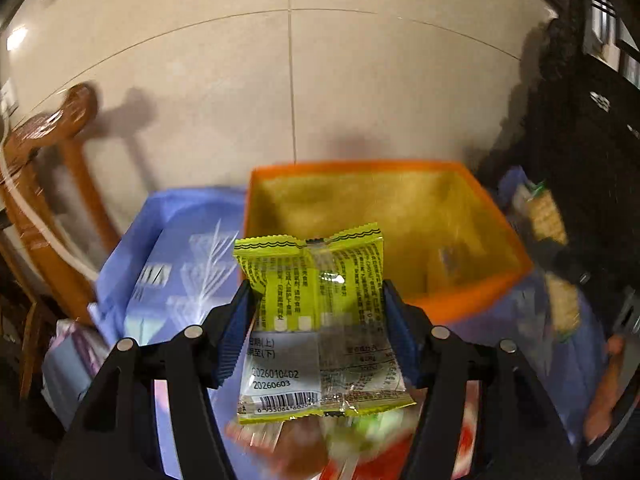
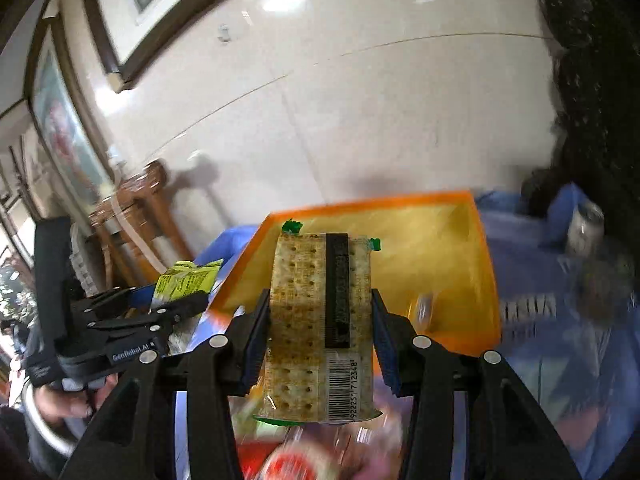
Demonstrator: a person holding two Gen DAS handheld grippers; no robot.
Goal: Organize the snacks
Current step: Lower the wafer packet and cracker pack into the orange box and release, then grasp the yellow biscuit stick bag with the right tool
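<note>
My left gripper [image 1: 318,300] is shut on a yellow-green snack packet [image 1: 316,292] that stands upright between the blue pads, in front of an orange bin [image 1: 472,300] with a yellow inside. My right gripper [image 2: 320,308] is shut on a clear cracker pack [image 2: 304,312] with green ends and a black stripe, held just before the same orange bin [image 2: 490,280]. In the right wrist view the left gripper [image 2: 176,292] shows at the left with its yellow-green packet [image 2: 184,280]. In the left wrist view the cracker pack [image 1: 546,216] shows blurred at the right.
A blue patterned cloth [image 1: 176,264] covers the table under the bin. Red and white snack wrappers [image 2: 292,460] lie blurred below the fingers. A wooden chair [image 1: 52,152] stands at the left, a pale can [image 2: 584,228] at the right, and a dark cabinet [image 1: 592,160] beyond.
</note>
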